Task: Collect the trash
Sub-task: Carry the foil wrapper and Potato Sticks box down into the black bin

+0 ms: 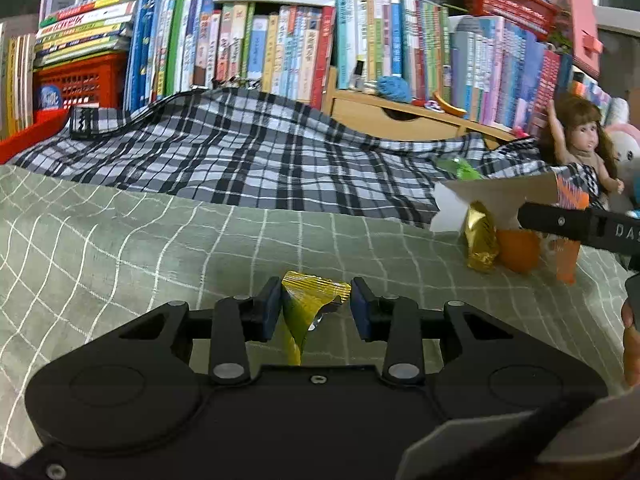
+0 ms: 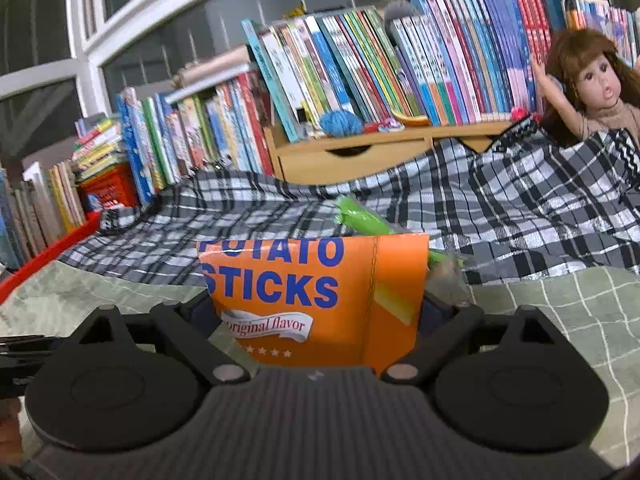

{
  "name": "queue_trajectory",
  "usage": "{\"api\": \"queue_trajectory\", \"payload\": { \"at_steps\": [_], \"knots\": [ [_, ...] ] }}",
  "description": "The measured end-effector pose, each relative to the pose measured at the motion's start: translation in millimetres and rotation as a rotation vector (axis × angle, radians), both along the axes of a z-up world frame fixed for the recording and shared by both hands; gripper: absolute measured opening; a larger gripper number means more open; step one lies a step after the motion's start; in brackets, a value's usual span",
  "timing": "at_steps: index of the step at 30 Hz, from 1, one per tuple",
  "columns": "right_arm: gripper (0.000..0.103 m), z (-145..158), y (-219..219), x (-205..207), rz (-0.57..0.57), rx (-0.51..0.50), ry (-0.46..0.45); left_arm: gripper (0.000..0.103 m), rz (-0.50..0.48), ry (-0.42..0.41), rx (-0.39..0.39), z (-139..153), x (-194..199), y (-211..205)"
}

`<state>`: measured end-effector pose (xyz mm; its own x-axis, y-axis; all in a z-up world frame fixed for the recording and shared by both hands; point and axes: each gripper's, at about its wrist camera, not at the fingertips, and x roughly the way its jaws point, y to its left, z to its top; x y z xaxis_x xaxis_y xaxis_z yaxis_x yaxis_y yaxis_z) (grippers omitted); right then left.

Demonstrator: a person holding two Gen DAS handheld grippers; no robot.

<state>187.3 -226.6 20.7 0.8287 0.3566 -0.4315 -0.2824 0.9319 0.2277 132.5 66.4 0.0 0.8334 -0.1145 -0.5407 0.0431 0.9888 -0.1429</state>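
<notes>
A crumpled yellow-green snack wrapper (image 1: pixel 310 304) lies on the green checked bedsheet (image 1: pixel 120 240). My left gripper (image 1: pixel 316 298) is shut on it, both blue pads (image 1: pixel 272 308) against its edges. An orange "Potato Sticks" box (image 2: pixel 320 300) stands upright between the fingers of my right gripper (image 2: pixel 318 312), which grips it by its two sides. In the left wrist view that box (image 1: pixel 566 256) is at the right with a black finger (image 1: pixel 560 222) across it. Beside it lie a gold foil wrapper (image 1: pixel 482 242) and a round orange piece (image 1: pixel 518 254). A green wrapper (image 2: pixel 360 218) pokes up behind the box.
A black-and-white plaid cloth (image 1: pixel 260 152) lies bunched across the bed beyond the sheet. Behind it stand rows of books (image 1: pixel 280 48), a wooden drawer shelf (image 1: pixel 392 118) and a red basket (image 1: pixel 76 80). A doll (image 1: pixel 584 140) leans at the right. A hand (image 1: pixel 632 344) shows at the right edge.
</notes>
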Motion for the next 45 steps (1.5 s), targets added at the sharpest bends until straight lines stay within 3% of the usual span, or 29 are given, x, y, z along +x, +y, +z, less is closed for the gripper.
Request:
{"api": "queue_trajectory", "payload": {
  "at_steps": [28, 34, 45],
  "knots": [
    [0.093, 104, -16, -112, 0.013, -0.028, -0.238, 0.035, -0.068, -0.069, 0.005, 64, -108, -17],
    [0.093, 108, -27, -151, 0.038, -0.001, -0.248, 0.035, -0.094, -0.076, -0.023, 69, -141, -21],
    [0.093, 83, -39, -232, 0.113, 0.051, -0.208, 0.035, -0.147, -0.079, -0.059, 64, -210, -24]
  ]
}}
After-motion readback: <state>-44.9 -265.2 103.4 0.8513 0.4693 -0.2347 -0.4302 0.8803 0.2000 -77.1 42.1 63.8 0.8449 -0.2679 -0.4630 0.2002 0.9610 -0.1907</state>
